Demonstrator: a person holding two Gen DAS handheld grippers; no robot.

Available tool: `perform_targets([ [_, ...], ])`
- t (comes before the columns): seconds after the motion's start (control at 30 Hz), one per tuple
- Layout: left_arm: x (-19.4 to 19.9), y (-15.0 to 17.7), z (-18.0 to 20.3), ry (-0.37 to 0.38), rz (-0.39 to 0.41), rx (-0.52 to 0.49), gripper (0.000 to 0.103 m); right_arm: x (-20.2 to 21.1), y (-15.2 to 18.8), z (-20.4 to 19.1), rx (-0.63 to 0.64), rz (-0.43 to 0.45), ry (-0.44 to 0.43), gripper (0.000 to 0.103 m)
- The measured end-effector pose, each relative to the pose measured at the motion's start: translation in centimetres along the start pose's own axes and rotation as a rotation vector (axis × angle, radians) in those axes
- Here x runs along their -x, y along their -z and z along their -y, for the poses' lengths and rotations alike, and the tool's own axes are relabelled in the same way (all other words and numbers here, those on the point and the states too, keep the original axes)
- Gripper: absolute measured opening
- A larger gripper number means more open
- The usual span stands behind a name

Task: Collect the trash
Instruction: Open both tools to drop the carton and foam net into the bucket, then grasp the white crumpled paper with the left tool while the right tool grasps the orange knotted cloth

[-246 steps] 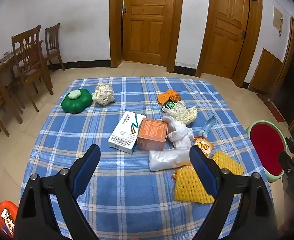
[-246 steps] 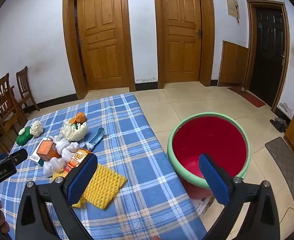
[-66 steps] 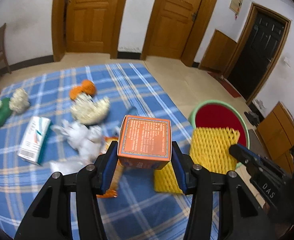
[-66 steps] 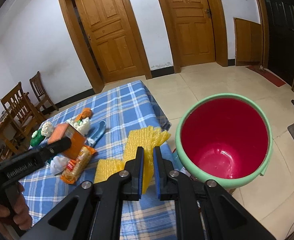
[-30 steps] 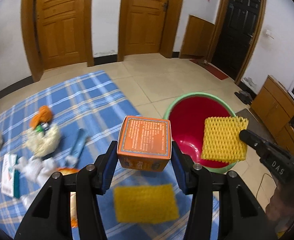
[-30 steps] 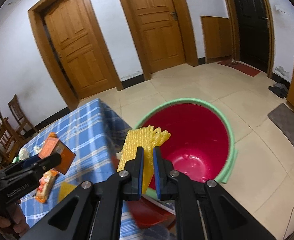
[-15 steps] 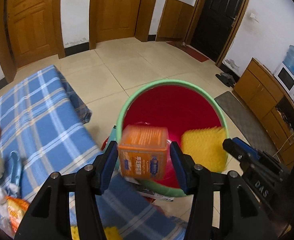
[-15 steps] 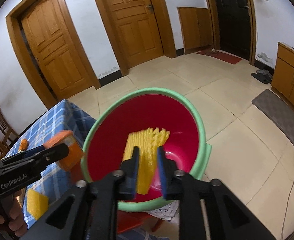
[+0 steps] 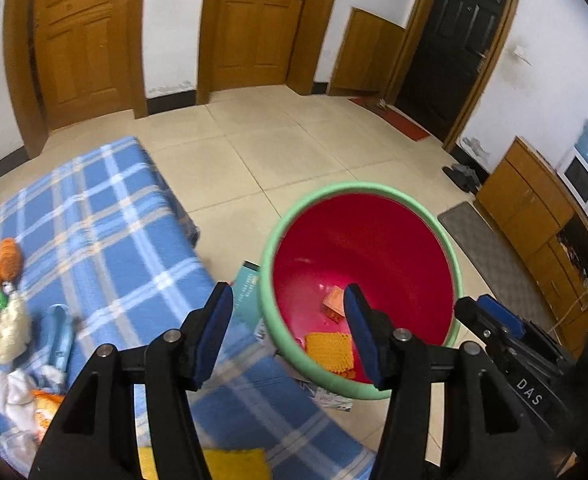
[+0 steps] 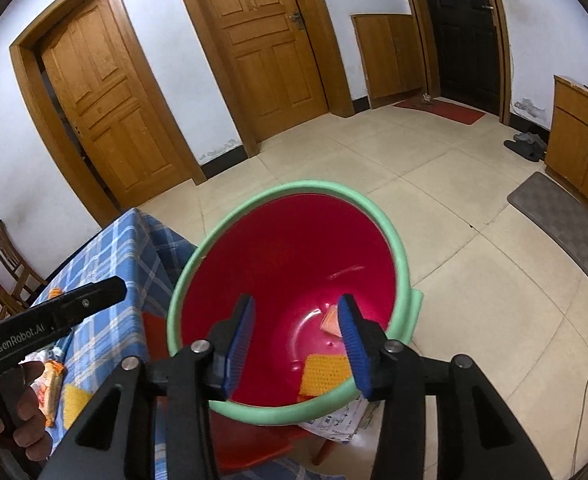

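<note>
Right wrist view: right gripper (image 10: 296, 330) opening, empty, above the red basin (image 10: 254, 224). Beyond its fingertips the yellow foam net (image 10: 324, 374) lies flat; the orange box (image 10: 331, 322) lies tilted, long axis unclear. Left gripper (image 9: 288, 334) is also opening, empty.

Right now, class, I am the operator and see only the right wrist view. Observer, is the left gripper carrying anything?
Observer: No, the left gripper has nothing between its opening jaws.
Operator: What lies on the checked cloth besides the snack packet?
Observer: A blue plastic piece, clear in the left wrist view.
Operator: Anything more?
Observer: A cream fluffy bundle just left of it.
</note>
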State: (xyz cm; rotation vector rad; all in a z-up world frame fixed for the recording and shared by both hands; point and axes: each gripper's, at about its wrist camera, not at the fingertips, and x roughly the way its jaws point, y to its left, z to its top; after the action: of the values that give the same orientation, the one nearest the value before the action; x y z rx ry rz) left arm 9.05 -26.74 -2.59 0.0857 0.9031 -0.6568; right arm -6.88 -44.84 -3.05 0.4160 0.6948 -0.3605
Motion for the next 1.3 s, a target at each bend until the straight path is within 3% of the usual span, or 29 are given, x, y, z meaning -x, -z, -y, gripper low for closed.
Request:
perform_targets([
  [0.37, 4.8, -0.1, -6.7, -0.113, 0.071, 0.099, 0.058, 0.5, -1.1, -5.3, 0.065, -0.027, -0.09, 0.062],
  [0.63, 8.2, 0.5, -12.4, -0.2, 0.118, 0.191, 0.058, 0.5, -1.5, -11.3, 0.153, -0.051, -0.176, 0.069],
  [0.77, 9.7, 1.0, -14.9, -0.246, 0.133, 0.227, 0.058, 0.2, -1.5, -14.5, 0.209, -0.064, -0.207, 0.077],
  [1.3, 14.1, 3.2, -24.8, -0.393, 0.154, 0.338, 0.058, -2.5, -1.3, -27.1, 0.352, -0.135, -0.307, 0.081],
])
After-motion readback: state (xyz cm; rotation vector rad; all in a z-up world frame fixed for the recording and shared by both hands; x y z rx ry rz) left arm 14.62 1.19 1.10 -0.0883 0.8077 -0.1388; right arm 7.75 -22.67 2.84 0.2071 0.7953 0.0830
